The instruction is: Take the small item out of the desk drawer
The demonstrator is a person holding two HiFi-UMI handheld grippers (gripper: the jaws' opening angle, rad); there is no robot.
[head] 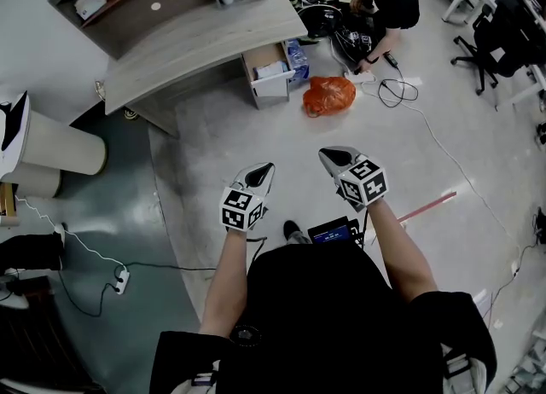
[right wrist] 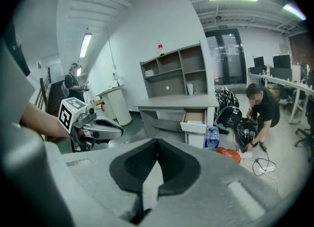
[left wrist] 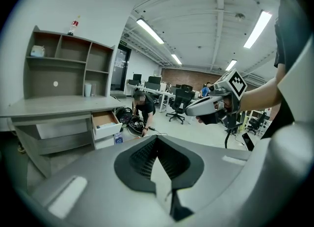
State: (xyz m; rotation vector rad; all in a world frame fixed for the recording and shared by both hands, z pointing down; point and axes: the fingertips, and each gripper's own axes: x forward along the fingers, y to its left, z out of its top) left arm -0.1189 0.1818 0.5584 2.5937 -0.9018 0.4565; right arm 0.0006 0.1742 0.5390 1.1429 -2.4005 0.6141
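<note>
The grey desk (head: 196, 38) stands well ahead of me, with one drawer (head: 271, 75) pulled open at its right end. The drawer also shows in the left gripper view (left wrist: 106, 123) and the right gripper view (right wrist: 194, 121). Something pale lies inside it, too small to make out. My left gripper (head: 264, 169) and right gripper (head: 329, 156) hang side by side over the bare floor, far short of the desk. Both are shut with nothing between the jaws. The left gripper's own jaws (left wrist: 157, 145) and the right gripper's own jaws (right wrist: 157, 147) each point toward the desk.
An orange bag (head: 329, 95) and a pack of water bottles (head: 297, 60) lie on the floor beside the drawer. A person (head: 386, 0) crouches beyond them among bags and cables. A white pillar base (head: 60, 152) stands left, and a power strip (head: 121, 280) with its cord lies near my feet.
</note>
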